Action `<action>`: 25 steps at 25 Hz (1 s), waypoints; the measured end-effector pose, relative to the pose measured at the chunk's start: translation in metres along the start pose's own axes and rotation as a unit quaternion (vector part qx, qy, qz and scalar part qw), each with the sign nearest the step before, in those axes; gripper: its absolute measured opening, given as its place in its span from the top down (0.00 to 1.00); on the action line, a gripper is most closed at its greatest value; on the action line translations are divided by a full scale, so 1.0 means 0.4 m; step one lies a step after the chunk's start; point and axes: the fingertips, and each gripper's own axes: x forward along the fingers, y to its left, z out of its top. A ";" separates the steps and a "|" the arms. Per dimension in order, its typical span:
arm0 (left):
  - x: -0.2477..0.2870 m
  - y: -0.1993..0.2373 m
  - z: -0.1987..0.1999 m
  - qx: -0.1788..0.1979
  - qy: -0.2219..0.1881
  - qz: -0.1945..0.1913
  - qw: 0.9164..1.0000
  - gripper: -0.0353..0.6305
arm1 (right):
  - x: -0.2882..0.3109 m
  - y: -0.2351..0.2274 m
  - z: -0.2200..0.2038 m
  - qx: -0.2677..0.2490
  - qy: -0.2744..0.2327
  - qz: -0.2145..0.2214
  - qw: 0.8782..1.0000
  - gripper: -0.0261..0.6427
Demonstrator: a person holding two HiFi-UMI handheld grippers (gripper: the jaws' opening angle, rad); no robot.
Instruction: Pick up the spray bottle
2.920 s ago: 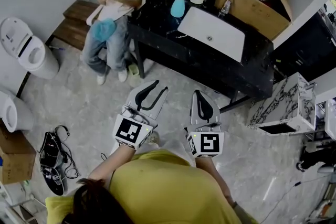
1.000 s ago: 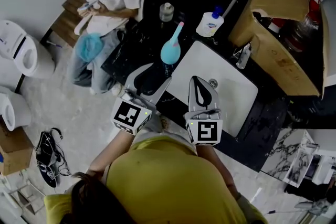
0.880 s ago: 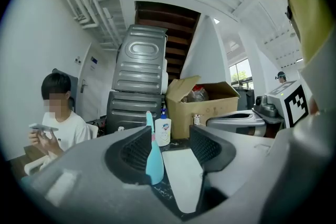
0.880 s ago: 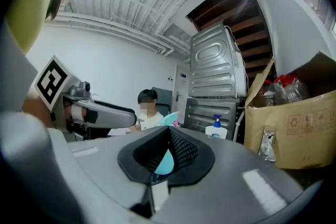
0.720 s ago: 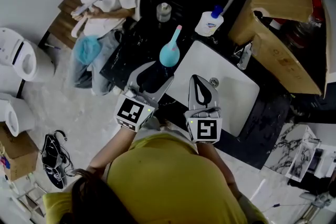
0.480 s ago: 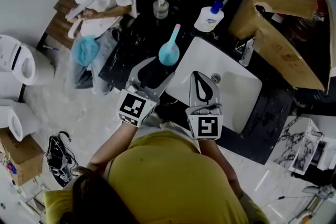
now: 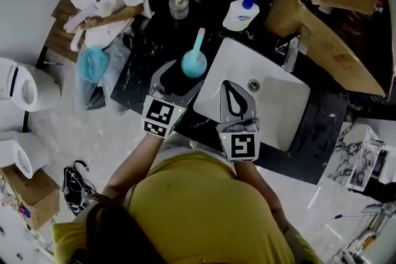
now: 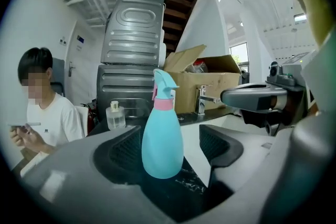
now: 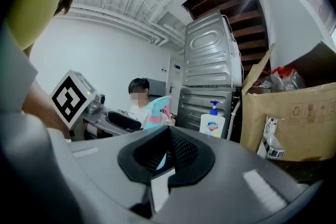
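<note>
Spray bottle (image 7: 193,62), teal with a pink collar, stands upright on the black counter (image 7: 145,55) just left of the white sink (image 7: 278,96). Left gripper (image 7: 184,76) has just been opening its 2 jaws, now spread either side of the bottle without touching it. Right gripper (image 7: 230,86) hovers over the sink, jaws clenched together, empty.

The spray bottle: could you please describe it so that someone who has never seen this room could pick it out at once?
On the black counter, beside the left edge of the white sink in the head view, the spray bottle stands upright. It is the only turquoise one, pear-shaped with a pink collar; the glass bottle is clear and the pump bottle white with a blue top.
</note>
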 end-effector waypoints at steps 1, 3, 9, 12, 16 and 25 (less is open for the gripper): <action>0.011 0.007 -0.011 0.004 0.006 0.000 1.000 0.41 | 0.003 -0.001 -0.004 -0.001 0.003 -0.001 1.000 0.96; 0.034 0.018 -0.032 0.010 0.020 -0.001 1.000 0.36 | 0.008 -0.005 -0.011 -0.003 0.008 -0.004 1.000 0.96; 0.095 0.020 -0.078 0.008 0.049 -0.025 0.998 0.27 | 0.013 -0.028 -0.034 -0.001 0.024 -0.020 1.000 0.96; 0.120 0.023 -0.082 0.012 0.055 -0.031 0.998 0.27 | 0.012 -0.038 -0.047 0.002 0.033 -0.028 0.999 0.96; 0.149 0.021 -0.093 0.013 0.066 -0.041 0.997 0.27 | 0.013 -0.053 -0.067 -0.004 0.042 -0.034 0.999 0.96; 0.181 0.026 -0.101 0.021 0.070 -0.050 0.996 0.32 | 0.025 -0.066 -0.083 -0.001 0.052 -0.042 0.998 0.96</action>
